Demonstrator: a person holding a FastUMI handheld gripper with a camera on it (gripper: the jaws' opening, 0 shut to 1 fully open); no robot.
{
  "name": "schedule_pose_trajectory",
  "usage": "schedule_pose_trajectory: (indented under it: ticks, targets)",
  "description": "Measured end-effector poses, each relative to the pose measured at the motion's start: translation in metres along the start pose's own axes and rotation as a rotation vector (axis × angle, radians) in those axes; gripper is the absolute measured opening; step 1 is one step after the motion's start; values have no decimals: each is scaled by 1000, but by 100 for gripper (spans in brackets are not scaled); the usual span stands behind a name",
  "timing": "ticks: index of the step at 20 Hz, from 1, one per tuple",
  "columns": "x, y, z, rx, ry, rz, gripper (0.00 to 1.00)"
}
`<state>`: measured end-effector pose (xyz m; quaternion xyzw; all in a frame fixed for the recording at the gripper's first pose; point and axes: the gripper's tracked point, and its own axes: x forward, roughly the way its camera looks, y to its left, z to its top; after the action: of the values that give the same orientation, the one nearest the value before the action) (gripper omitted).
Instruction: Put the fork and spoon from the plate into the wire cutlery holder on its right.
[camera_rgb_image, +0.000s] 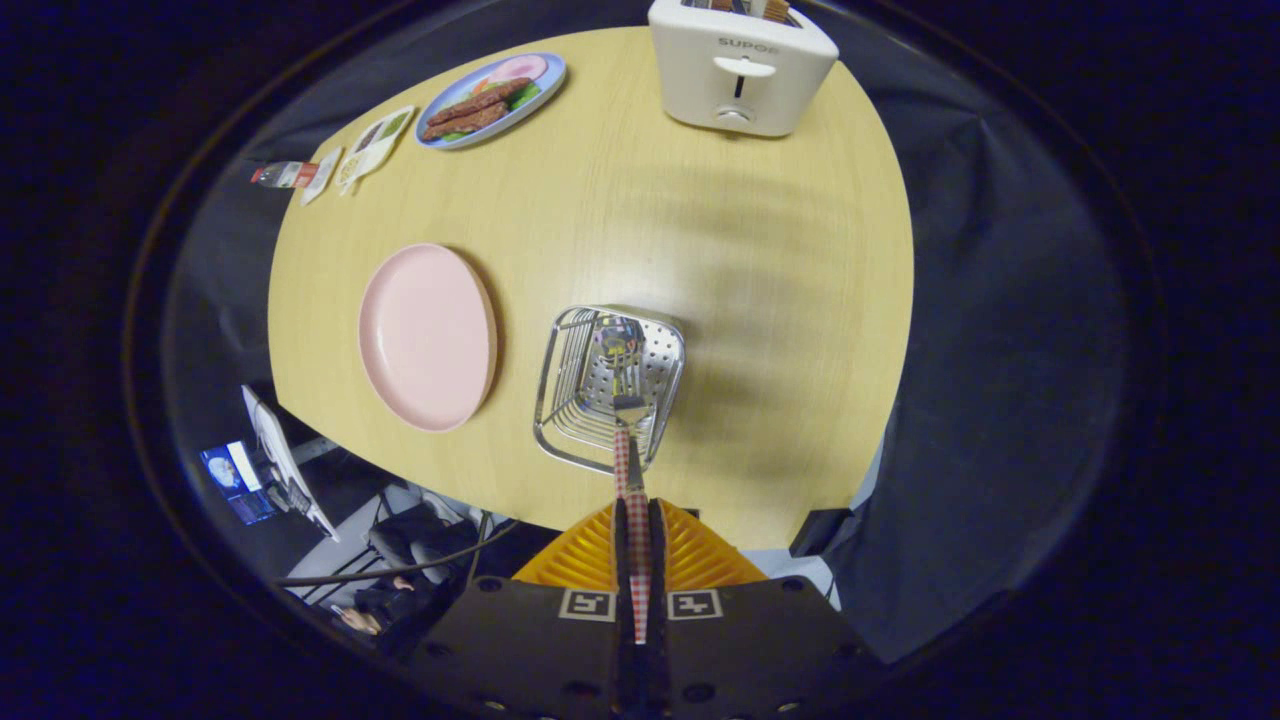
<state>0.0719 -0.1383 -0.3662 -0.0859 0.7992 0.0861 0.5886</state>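
Your claw (638, 540) is closed on the checked handle of a piece of cutlery (630, 470), both fingers (620, 545) pressing the handle from either side. The utensil runs straight ahead from the fingertips, and its metal head hangs inside the wire cutlery holder (560, 400), over the perforated base. Whether this head is the fork's or the spoon's cannot be told, since the shiny metal blurs into the basket. A second gleam deeper in the holder may be another utensil, but that too is unclear.

The holder stands on the table (780, 300), just ahead of your fingers and near the table's close edge. To its left, near but not touching, lies the pink plate (425, 335) — its surface is bare.

Further out, at the far side of the table, a white toaster (738, 70) faces you with its lever and knob in front. At the far left corner sits a blue-rimmed plate of food (492, 98), carrying brown strips, green leaves and a pink slice. Beside that plate, along the left edge, lie a few printed cards (375, 145).

Below the table's near edge — off to the left — a lit screen (235, 480) and a cable (400, 570) show over the floor.
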Motion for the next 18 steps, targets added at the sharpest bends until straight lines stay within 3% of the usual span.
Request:
schedule_pose_trajectory:
  ticks: [12,18]
  targets:
    - [5,7,24,36,-30,-38,11]
    - [-17,34,28,3,-199,-30,32]
